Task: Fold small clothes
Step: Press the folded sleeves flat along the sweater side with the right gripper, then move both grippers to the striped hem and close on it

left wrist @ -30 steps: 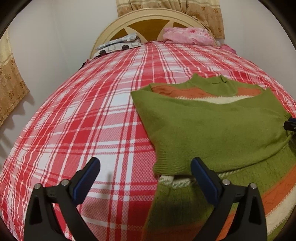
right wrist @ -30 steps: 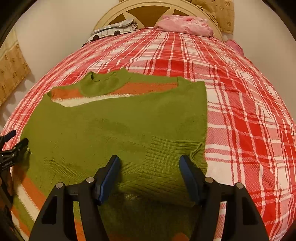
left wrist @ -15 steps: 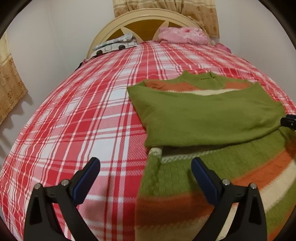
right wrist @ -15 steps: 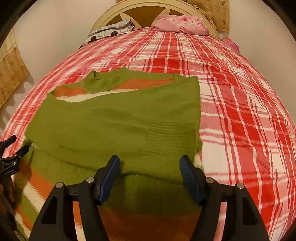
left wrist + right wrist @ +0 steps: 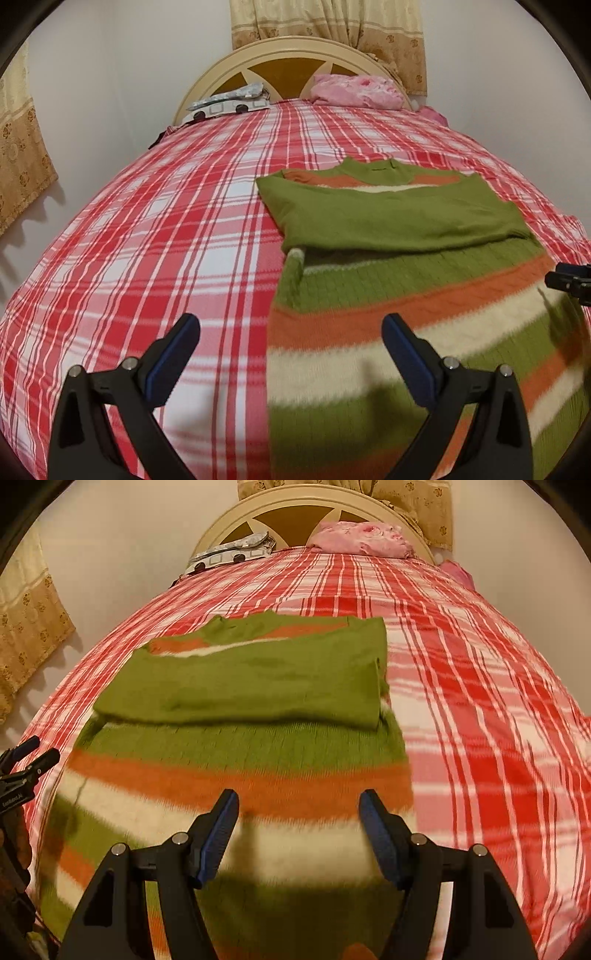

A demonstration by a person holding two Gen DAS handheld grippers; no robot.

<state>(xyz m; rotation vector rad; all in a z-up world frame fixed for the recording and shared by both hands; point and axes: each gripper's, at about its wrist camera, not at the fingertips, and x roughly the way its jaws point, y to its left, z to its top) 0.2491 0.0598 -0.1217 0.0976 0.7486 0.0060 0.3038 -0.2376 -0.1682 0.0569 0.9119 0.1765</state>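
Red plaid bed (image 5: 155, 229) carried the striped sweater (image 5: 406, 295), sleeves folded across its chest, collar toward the headboard (image 5: 295, 517). Left gripper (image 5: 291, 354) fingers apart at its left edge; right gripper (image 5: 299, 830) fingers apart above the stripes, probably not touching, view blurred.

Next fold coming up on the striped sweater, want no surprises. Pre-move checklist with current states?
1. Left gripper open and empty: ok.
2. Right gripper open and empty: ok.
3. Sleeves folded across the sweater chest: ok.
4. Sweater body flat on the plaid bedspread, no big wrinkles showing: ok, though the near part is motion-blurred.
5. Bottom hem reachable and lying straight: cannot tell, it runs below both views.
6. Left gripper lined up on the sweater's left edge: ok, the edge sits between its fingers.
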